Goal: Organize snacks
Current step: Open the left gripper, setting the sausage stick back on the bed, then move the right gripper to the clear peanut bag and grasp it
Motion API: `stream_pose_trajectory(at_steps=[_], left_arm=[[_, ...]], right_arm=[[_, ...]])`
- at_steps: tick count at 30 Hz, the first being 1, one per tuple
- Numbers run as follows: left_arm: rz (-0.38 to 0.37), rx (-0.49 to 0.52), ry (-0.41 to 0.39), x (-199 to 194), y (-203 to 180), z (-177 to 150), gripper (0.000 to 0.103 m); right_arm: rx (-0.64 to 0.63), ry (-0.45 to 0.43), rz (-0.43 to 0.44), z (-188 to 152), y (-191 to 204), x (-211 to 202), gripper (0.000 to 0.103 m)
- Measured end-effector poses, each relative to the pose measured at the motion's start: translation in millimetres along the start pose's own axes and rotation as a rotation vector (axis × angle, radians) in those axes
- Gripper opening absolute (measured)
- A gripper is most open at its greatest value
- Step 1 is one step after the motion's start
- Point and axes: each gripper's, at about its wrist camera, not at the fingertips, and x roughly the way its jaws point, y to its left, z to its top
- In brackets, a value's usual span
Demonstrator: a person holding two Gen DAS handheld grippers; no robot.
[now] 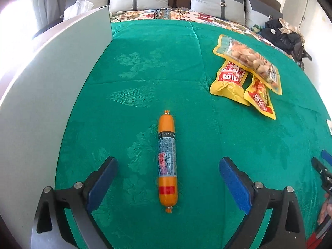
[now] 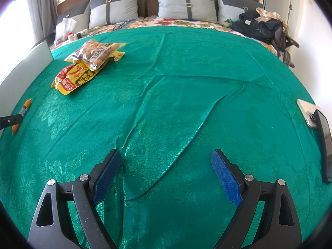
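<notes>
An orange sausage stick (image 1: 167, 161) with a printed label lies lengthwise on the green cloth (image 1: 186, 66). My left gripper (image 1: 168, 161) stands open astride it, and neither blue pad touches it. The same sausage (image 2: 21, 113) shows at the far left of the right wrist view, partly behind a left finger. A pile of yellow snack bags topped by a clear peanut bag (image 1: 249, 59) lies at the right rear, and the peanut bag (image 2: 94, 51) also appears in the right wrist view. My right gripper (image 2: 166, 166) is open over bare, wrinkled cloth (image 2: 186, 103), holding nothing.
A white board (image 1: 51, 87) stands upright along the cloth's left edge. Two phones (image 2: 311, 116) lie at the right edge. Grey pillows (image 2: 186, 4), a floral sheet and dark clothes (image 2: 259, 27) fill the far end of the bed.
</notes>
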Motion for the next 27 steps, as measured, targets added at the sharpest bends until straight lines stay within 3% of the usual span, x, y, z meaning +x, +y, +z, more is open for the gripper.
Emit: stream_pose_trajectory(at_steps=[3,11,27], left_arm=[[0.031,0.062,-0.039,4.8,-6.5,-0.9,0.102],[0.011,0.054,-0.099,7.5,-0.3,-4.1,0.103],[0.01,0.052,-0.103,9.0,-2.4,-3.5,0.103]], right_arm=[[0.0,0.0,0.0,0.0,0.1,0.1,0.091],[0.0,0.0,0.0,0.2,0.7,0.1,0.091],[0.0,0.0,0.0,0.1,0.6,0.0,0.091]])
